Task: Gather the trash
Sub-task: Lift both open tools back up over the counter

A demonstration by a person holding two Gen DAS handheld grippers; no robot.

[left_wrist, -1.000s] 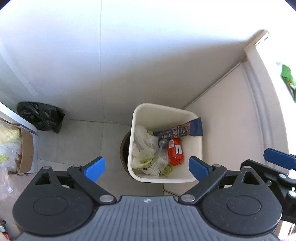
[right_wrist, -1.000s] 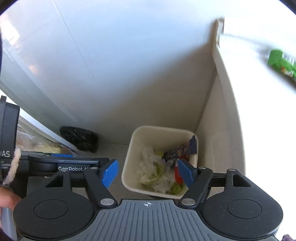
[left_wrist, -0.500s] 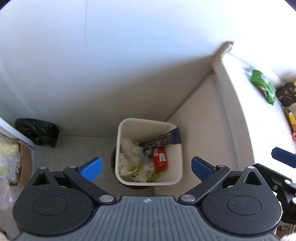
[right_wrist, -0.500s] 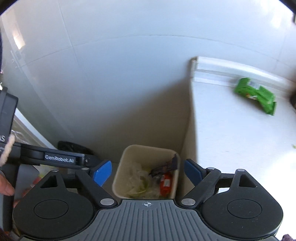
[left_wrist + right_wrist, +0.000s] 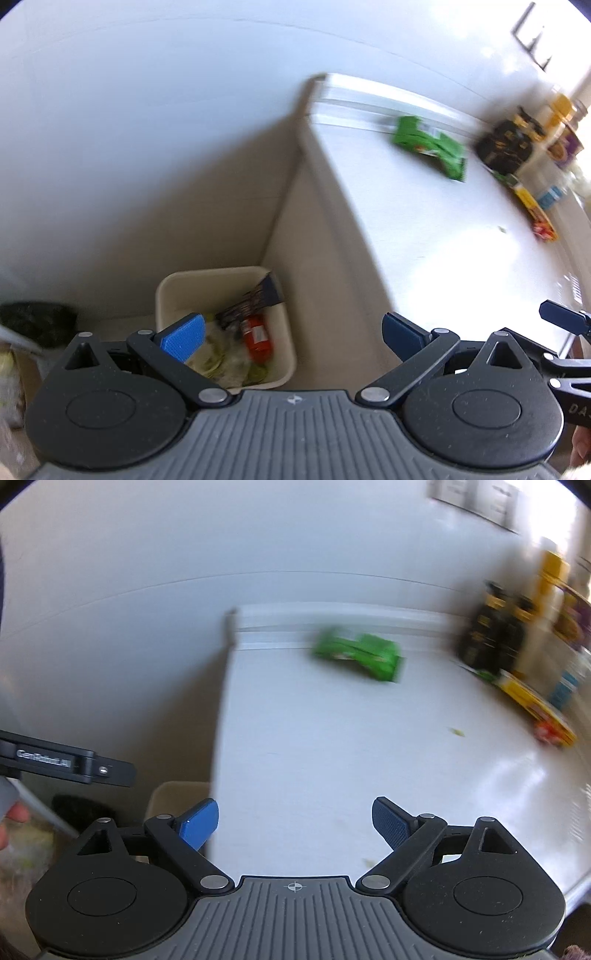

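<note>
White counter [image 5: 332, 760], bin [image 5: 166, 295] beside.

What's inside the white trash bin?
The bin holds a red packet, a dark wrapper and pale crumpled scraps. Anything beneath them is covered.

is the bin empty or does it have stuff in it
It has stuff in it. The left wrist view shows the bin holding a red packet, a dark wrapper leaning on its rim, and pale crumpled waste.
</note>
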